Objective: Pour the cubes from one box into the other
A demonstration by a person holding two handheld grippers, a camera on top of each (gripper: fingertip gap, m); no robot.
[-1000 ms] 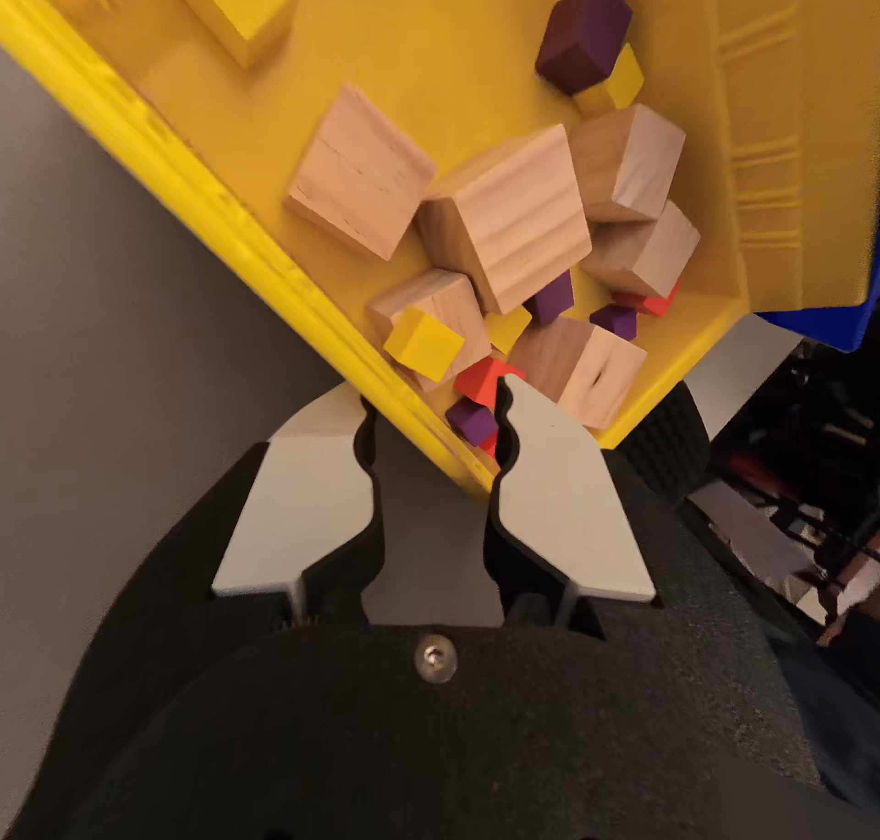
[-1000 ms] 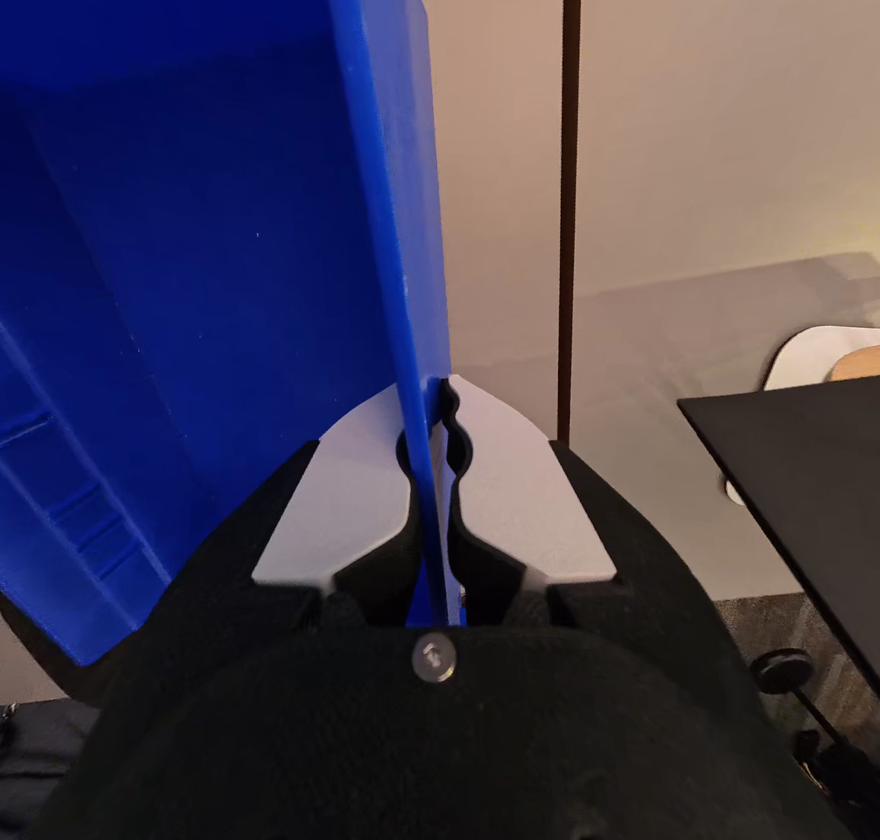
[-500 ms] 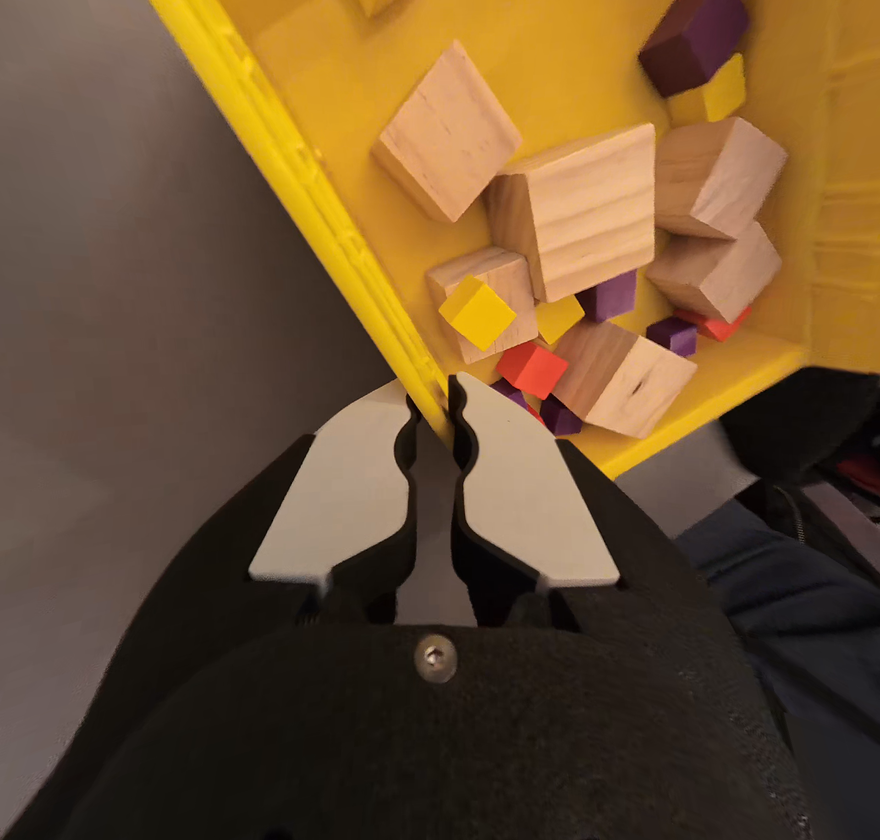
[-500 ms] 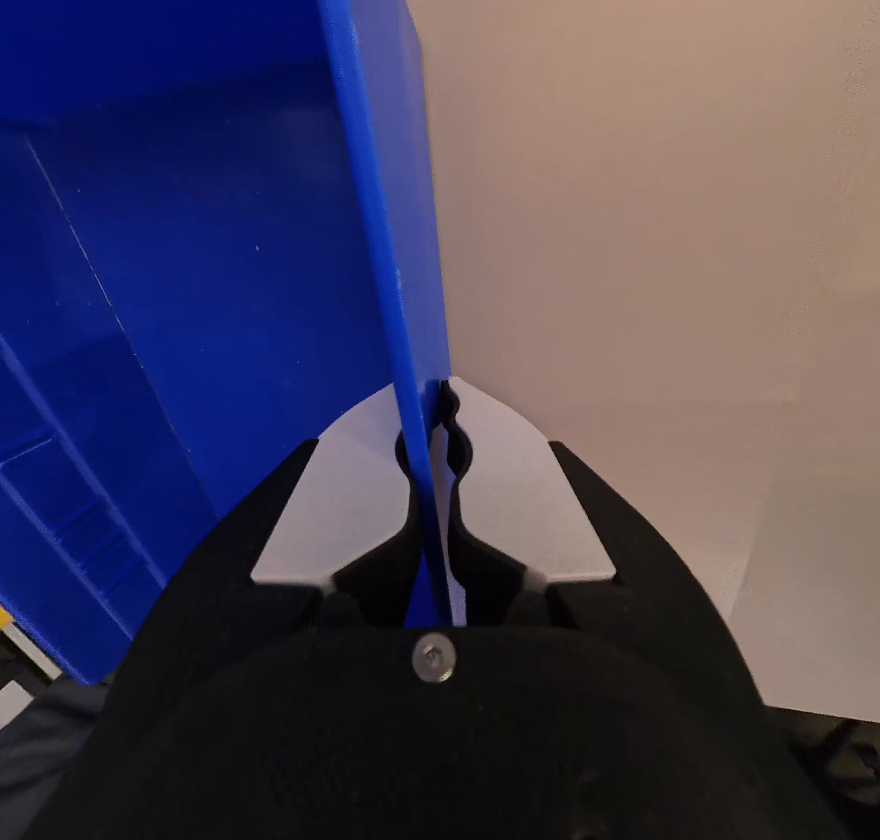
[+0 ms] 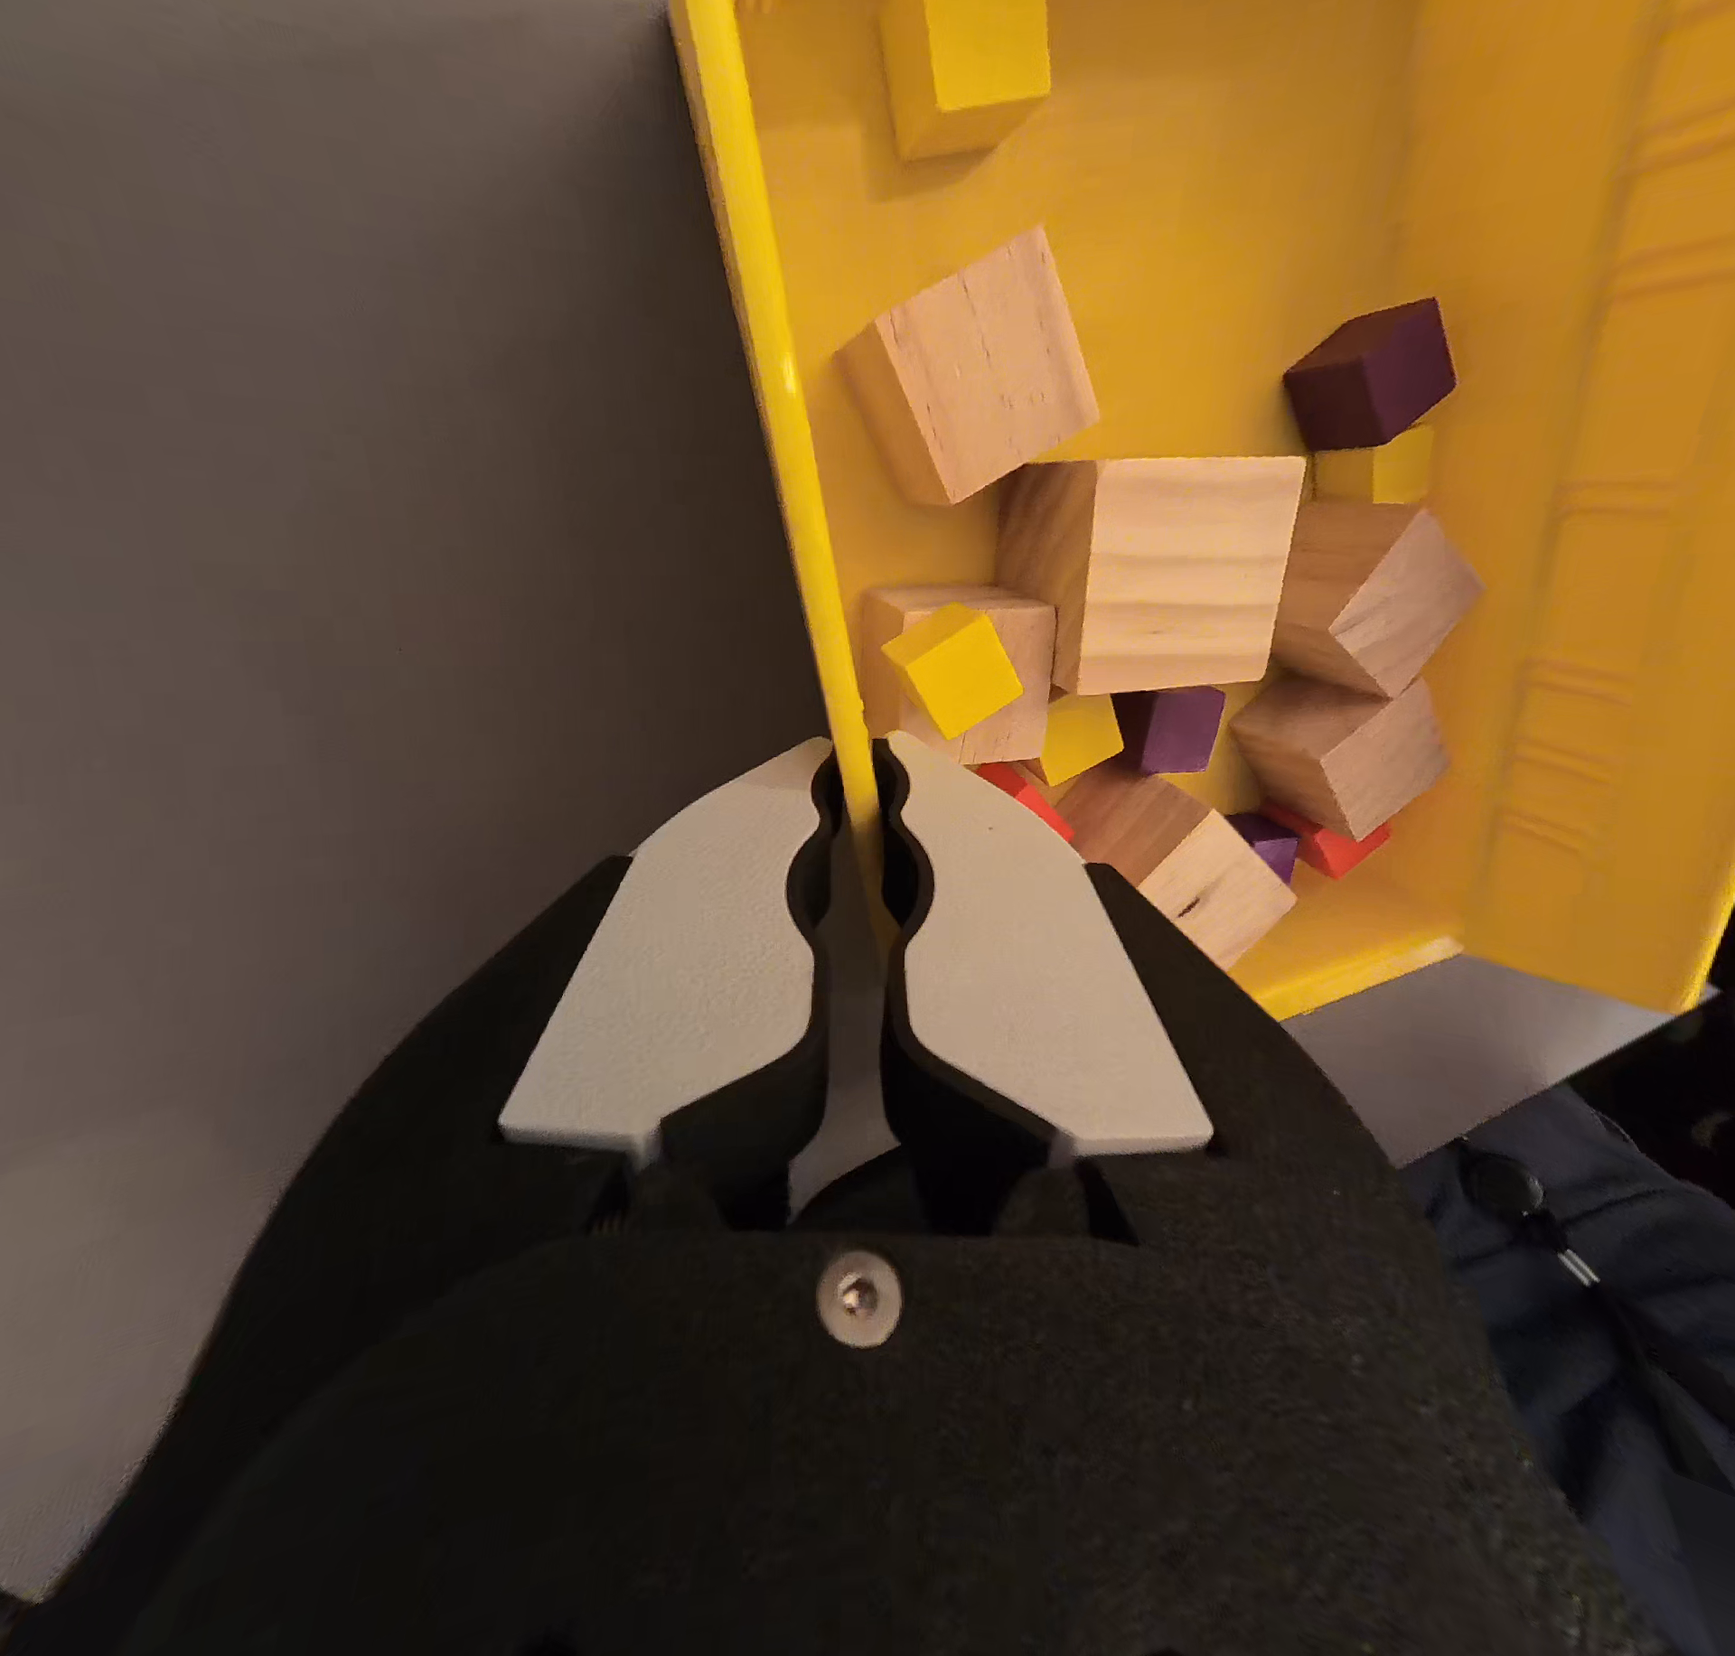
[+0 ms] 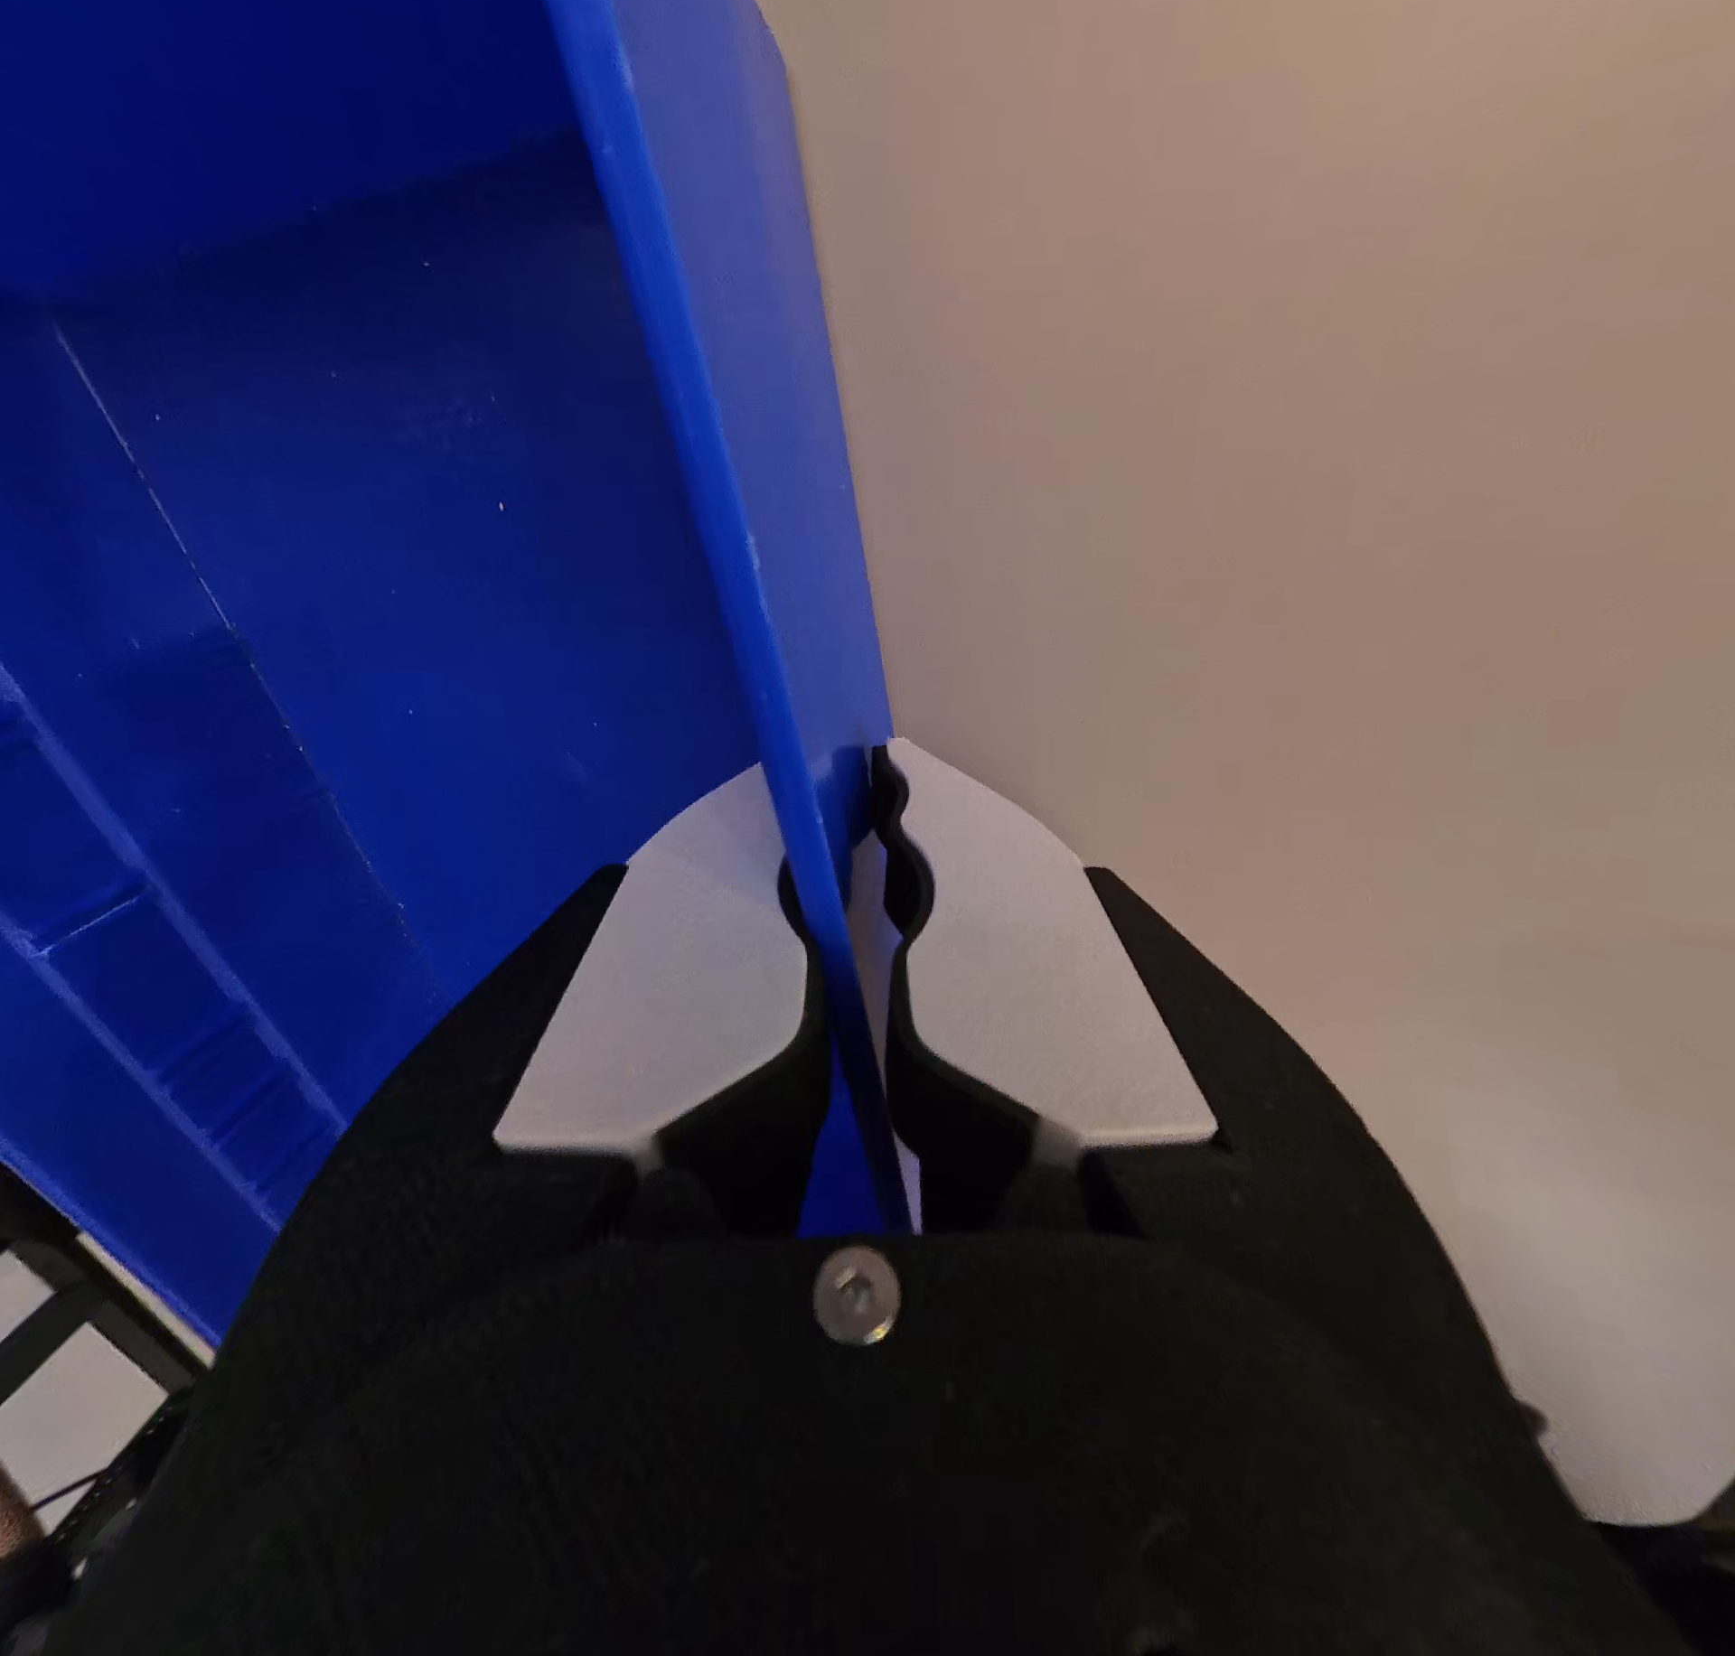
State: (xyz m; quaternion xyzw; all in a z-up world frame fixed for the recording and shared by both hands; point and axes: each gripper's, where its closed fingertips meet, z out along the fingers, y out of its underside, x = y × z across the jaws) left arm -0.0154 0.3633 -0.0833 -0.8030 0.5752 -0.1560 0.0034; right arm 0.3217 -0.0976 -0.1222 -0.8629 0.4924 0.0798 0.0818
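yellow box [image 5: 1549, 578] – left gripper [image 5: 856, 757] clamped on its side wall so it can tip | blue box [image 6: 376, 578] – looks empty, right gripper [image 6: 868, 766] pinching its wall, probably the catcher | cubes [image 5: 1174, 569] – all piled in yellow's low corner

The left gripper [image 5: 856, 752] has two pale grey, flat-faced fingers [image 5: 695, 963] with rounded outer edges and wavy black inner pads. They sit in a black, matt, felt-textured body that widens toward the camera, with one silver hex-socket screw [image 5: 856, 1301] at its centre. The right gripper [image 6: 845, 766] is built alike: pale grey fingers [image 6: 1014, 982], black scalloped pads, coarse black housing and a single silver screw [image 6: 856, 1301].
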